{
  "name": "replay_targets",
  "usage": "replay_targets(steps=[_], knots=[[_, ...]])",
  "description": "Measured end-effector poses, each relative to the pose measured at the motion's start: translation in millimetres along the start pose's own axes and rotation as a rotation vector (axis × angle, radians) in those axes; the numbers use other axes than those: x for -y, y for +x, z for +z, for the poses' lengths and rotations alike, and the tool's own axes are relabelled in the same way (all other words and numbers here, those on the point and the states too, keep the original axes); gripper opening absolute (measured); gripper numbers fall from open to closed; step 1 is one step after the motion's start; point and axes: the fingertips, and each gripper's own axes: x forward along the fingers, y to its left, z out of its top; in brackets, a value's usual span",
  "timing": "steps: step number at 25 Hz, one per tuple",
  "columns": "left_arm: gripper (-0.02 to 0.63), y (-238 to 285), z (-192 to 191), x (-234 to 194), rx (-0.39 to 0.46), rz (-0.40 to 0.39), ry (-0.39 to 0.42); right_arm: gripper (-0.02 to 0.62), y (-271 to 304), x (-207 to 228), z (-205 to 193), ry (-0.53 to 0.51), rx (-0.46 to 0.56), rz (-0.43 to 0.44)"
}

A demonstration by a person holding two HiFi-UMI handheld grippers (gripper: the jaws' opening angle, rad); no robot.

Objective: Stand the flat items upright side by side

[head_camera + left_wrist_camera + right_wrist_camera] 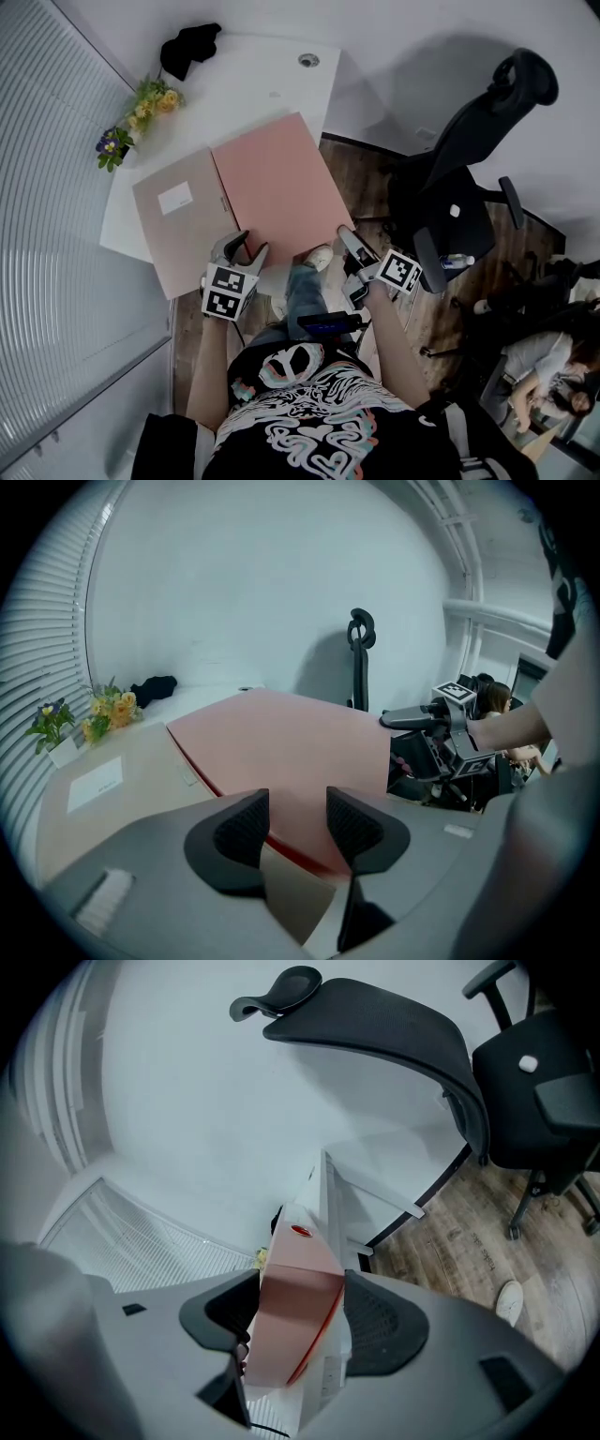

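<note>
Two flat folders lie on the white table [253, 84]. The pink folder [277, 183] overlaps the right edge of the beige folder [183, 230], which bears a white label. My left gripper [244, 251] stands open at their near edge; in its own view the pink folder [281, 733] and its red rim run under the gap between the jaws of the left gripper [295, 827]. My right gripper [345, 242] is at the pink folder's near right corner. In its own view, rolled sideways, the pink folder [295, 1279] fills the gap of the right gripper [298, 1321], both pads against it.
Yellow and purple flowers [141, 117] and a black bundle [187, 47] sit at the table's far left. A black office chair [469, 178] stands on the wood floor to the right. Window blinds [56, 234] run along the left. A seated person [553, 366] is at the lower right.
</note>
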Motion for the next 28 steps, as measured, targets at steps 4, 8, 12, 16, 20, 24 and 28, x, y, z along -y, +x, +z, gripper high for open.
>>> replay_targets(steps=[4,8,12,16,20,24,28], knots=[[0.190,0.7,0.3,-0.7,0.006,-0.002,-0.001,0.279,1.0,-12.2,3.3,-0.017,0.020,0.028],[0.190,1.3,0.7,0.0,0.015,-0.003,-0.003,0.278,-0.8,-23.7,8.4,-0.061,0.034,0.032],[0.190,1.5,2.4,0.2,0.023,-0.005,-0.009,0.276,-3.5,-35.7,13.4,-0.115,0.046,0.020],[0.189,0.7,3.4,-0.5,0.031,-0.001,-0.012,0.275,-5.5,-49.0,16.4,-0.170,0.058,0.010],[0.184,-0.1,2.8,-1.7,0.041,0.002,-0.019,0.272,-7.3,-59.1,16.9,-0.208,0.070,0.007],[0.173,-1.6,2.8,0.0,0.057,-0.002,-0.010,0.270,-9.2,-68.1,17.1,-0.238,0.083,0.007],[0.173,-3.5,1.9,4.3,0.065,-0.015,-0.025,0.268,-12.2,-76.9,17.6,-0.277,0.089,0.004]])
